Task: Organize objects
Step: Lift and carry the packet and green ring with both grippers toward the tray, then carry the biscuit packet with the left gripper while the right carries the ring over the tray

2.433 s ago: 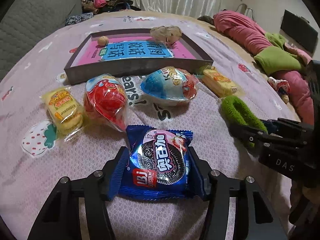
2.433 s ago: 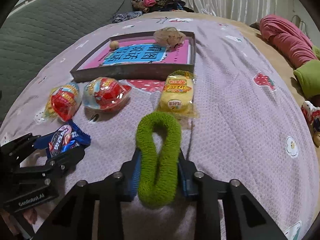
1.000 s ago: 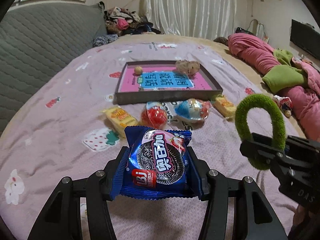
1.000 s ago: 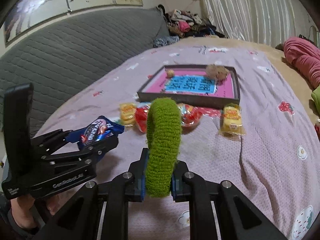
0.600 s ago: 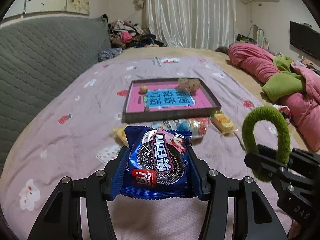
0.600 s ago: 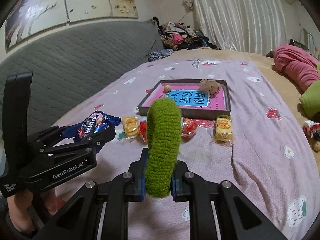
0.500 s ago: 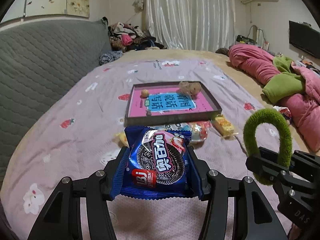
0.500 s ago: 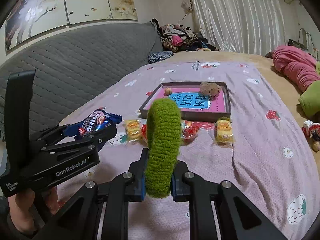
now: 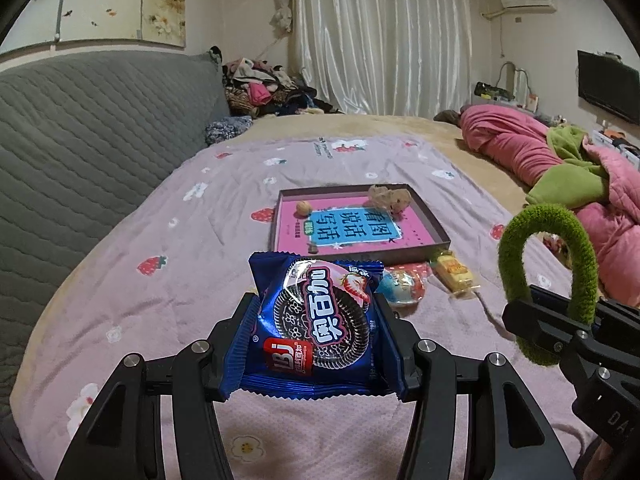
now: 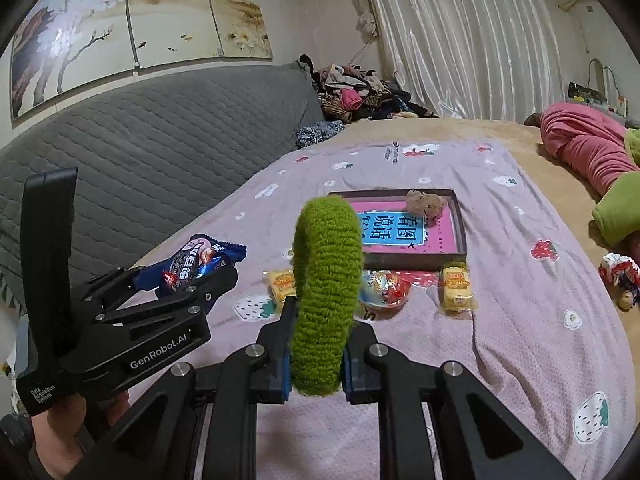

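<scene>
Jaws of the left gripper [image 9: 316, 336] are clamped on the two side edges of a blue cookie packet [image 9: 316, 320], held face-up in the air above the bedspread [image 9: 200, 280]. Jaws of the right gripper [image 10: 316, 356] are pressed together on the lower part of a green fuzzy loop [image 10: 324, 280], which stands upright between them, also clear of the bedspread. All positions below are given relative to the shallow tray [image 9: 434, 224] lying on the bedspread. Inside the tray: a small round nut [image 9: 303, 207] at its far left corner and a crumpled brown object [image 9: 390, 197] at its far right. Just in front of the tray's near wall: a plastic egg-shaped snack [image 9: 402, 286], a yellow wrapped cake [image 9: 452, 272] towards the right, and another yellow wrapped cake [image 10: 280, 280] towards the left. Well to the right of the tray: pink bedding [image 9: 516, 148]. Well to its left: a grey quilted headboard [image 9: 80, 136].
</scene>
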Demonstrator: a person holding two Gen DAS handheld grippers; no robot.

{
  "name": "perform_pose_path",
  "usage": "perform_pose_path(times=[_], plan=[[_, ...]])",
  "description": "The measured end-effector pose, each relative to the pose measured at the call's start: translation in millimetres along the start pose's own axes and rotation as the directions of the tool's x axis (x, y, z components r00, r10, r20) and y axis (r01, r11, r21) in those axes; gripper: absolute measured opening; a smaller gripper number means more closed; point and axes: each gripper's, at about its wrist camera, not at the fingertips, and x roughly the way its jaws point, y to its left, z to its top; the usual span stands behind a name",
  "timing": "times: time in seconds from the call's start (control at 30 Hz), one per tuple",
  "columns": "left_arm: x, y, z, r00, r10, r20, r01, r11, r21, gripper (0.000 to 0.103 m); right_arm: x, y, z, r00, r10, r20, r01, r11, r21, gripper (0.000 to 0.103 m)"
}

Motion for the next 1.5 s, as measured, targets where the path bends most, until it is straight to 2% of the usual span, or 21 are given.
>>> perform_pose_path(times=[0.67, 1.13, 1.5], plan=[[-5, 13, 29, 0.999, -0.006, 0.039, 0.006, 1.000, -0.003, 0.058, -3, 14, 31, 0.999, -0.033, 0.033, 0.034, 0.999, -0.032, 0.018], [9, 20, 56, 0.999, 0.011, 0.044, -0.011, 1.000, 0.010, 0.057, 0, -5, 62, 0.996, -0.087, 0.027, 0.088, 0.995, -0.048, 0.018], [17, 17, 65, 1.000, 0.007, 0.029, -0.007, 1.000, 0.013, 0.057, 2, -11, 81, 0.996, -0.079, 0.034, 0.081, 0.995, -0.053, 0.018]])
